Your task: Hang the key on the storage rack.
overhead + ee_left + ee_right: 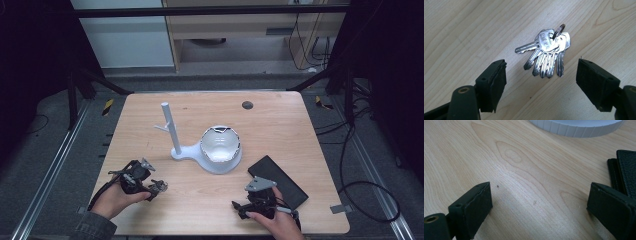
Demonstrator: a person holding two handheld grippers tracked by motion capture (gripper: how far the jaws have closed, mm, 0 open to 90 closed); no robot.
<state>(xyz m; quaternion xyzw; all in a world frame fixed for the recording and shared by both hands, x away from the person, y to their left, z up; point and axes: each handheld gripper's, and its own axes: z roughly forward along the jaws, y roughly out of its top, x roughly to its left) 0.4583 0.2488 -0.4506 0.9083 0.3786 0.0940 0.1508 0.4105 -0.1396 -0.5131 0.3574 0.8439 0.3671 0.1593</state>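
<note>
Left gripper view puts the bunch of keys (pixel 547 53) flat on the wooden table (pixel 461 30), just ahead of the left gripper (pixel 541 75) — jaws released, nothing between them. Blades fan toward the gripper, ring away; the right gripper (pixel 539 202), also released, sits farther off.

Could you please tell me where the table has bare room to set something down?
The far strip of the table, beyond the white stand and bowl, is bare except for a small dark disc. The left edge beside the stand is free too. The near side is crowded: keys ahead of the left gripper, black wallet by the right gripper.
</note>
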